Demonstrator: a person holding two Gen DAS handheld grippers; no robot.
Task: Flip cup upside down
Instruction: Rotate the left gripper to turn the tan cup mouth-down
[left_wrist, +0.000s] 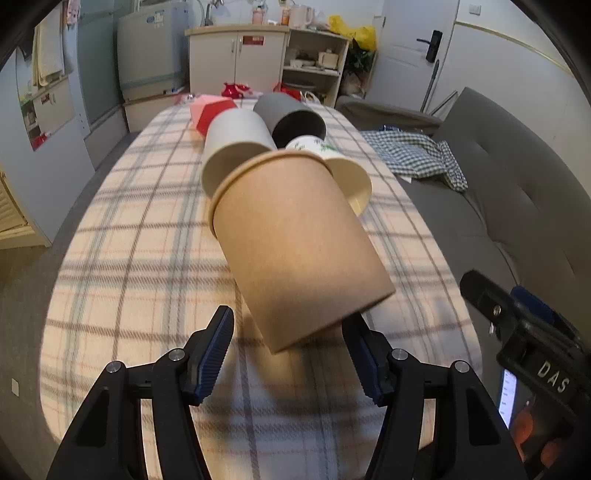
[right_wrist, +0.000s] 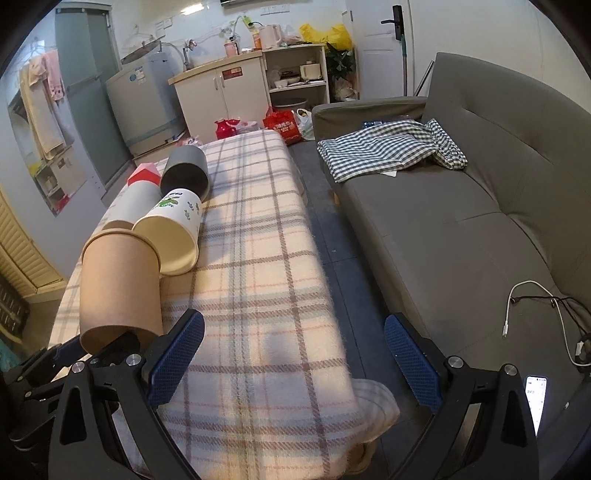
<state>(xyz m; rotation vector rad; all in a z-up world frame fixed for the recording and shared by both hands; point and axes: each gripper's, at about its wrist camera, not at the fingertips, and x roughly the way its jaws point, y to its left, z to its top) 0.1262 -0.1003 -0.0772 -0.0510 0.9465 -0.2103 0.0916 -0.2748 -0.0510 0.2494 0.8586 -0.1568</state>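
Note:
A brown paper cup (left_wrist: 295, 243) lies tilted just ahead of my left gripper (left_wrist: 288, 354), rim away from me, base end near the fingers. The jaws stand apart; the right finger (left_wrist: 364, 363) is at the cup's base, the left finger (left_wrist: 214, 354) is clear of it. I cannot tell whether the cup rests on the table or is touched. In the right wrist view the brown cup (right_wrist: 118, 280) sits at the left, and my right gripper (right_wrist: 295, 354) is open and empty over the table's near end.
Behind the brown cup lie a white cup (left_wrist: 236, 147), a dark grey cup (left_wrist: 291, 118), a printed cup (right_wrist: 173, 229) and a red-pink carton (left_wrist: 208, 112), all on the plaid-covered table (left_wrist: 129, 258). A grey sofa (right_wrist: 480, 221) with a checked cloth (right_wrist: 391, 147) stands to the right.

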